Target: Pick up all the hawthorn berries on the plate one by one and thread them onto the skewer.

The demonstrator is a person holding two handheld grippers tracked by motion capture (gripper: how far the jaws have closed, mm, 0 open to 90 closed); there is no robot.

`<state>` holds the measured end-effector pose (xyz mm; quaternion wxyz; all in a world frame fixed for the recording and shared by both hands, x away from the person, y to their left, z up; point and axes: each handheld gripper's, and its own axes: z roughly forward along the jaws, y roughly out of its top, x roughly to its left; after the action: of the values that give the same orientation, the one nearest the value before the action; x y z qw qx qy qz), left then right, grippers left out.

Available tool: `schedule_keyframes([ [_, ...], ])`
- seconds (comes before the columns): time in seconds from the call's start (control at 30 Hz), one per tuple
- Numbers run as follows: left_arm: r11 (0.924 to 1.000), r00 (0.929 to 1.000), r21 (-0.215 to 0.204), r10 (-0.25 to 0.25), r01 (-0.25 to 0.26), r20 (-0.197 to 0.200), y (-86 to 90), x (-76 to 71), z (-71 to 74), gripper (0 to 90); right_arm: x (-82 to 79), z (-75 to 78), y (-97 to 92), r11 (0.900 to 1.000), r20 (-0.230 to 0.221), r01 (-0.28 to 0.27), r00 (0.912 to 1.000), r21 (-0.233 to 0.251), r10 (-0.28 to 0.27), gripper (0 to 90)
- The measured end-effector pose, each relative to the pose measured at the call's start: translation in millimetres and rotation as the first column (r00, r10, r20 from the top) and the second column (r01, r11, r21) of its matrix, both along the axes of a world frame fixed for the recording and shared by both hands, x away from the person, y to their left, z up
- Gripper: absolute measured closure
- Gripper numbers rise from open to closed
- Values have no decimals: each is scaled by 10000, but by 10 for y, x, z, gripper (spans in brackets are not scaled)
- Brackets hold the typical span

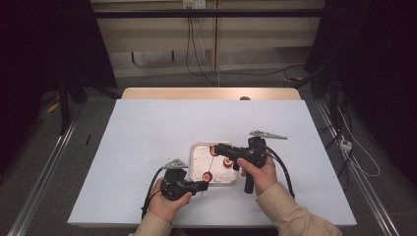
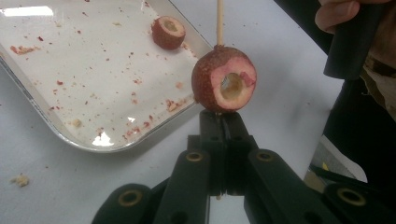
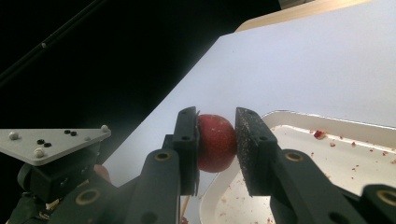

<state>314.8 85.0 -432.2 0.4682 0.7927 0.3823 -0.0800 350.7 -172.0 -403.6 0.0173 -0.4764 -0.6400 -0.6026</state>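
The counter (image 1: 147,142) is a white sheet on a wooden top whose bare edge (image 1: 211,93) shows along the far side. A white tray (image 1: 196,147) lies on it, right of the middle and toward the near edge, speckled with red crumbs. One cored fruit (image 2: 168,32) sits in the tray. Some crumbs (image 2: 19,179) lie on the counter just beside the tray.
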Motion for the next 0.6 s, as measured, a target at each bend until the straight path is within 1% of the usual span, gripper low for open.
schedule_keyframes([
  [0.03,10000,10000,19,-22,22,3,3,4,1,897,-3,-5,4,10000,-15,-27,10000,34,27,714],
  [0.13,9999,9999,15,116,-116,13,6,4,5,897,-17,-30,27,9998,-47,-195,9998,-4,194,713],
  [0.17,9999,9999,13,126,-126,-33,8,6,2,898,-25,-38,39,9997,-58,-235,9997,-81,235,714],
  [0.23,9998,9998,-32,187,-187,-53,11,12,-8,897,-33,-45,51,9997,-35,-224,9997,-5,224,714],
  [0.27,9998,9998,-21,213,-213,-33,11,12,-8,897,-35,-45,54,9998,-39,-202,9998,-45,202,714],
  [0.4,9994,9995,121,316,-316,4,8,9,3,898,-41,-47,61,9997,-79,-257,9996,-20,257,715],
  [0.47,9995,9996,160,278,-277,-2,8,15,0,897,-44,-46,59,9996,-53,-270,9996,-71,270,715],
  [0.5,9991,9994,219,356,-356,26,7,15,3,897,-46,-47,59,9996,-68,-279,9996,-69,279,716],
  [0.57,9991,9992,166,388,-388,22,5,18,12,898,-51,-44,60,9997,-79,-254,9996,-39,254,717],
  [0.6,9989,9992,254,402,-404,85,1,16,17,897,-52,-44,64,9995,-101,-314,9995,-35,313,717],
])
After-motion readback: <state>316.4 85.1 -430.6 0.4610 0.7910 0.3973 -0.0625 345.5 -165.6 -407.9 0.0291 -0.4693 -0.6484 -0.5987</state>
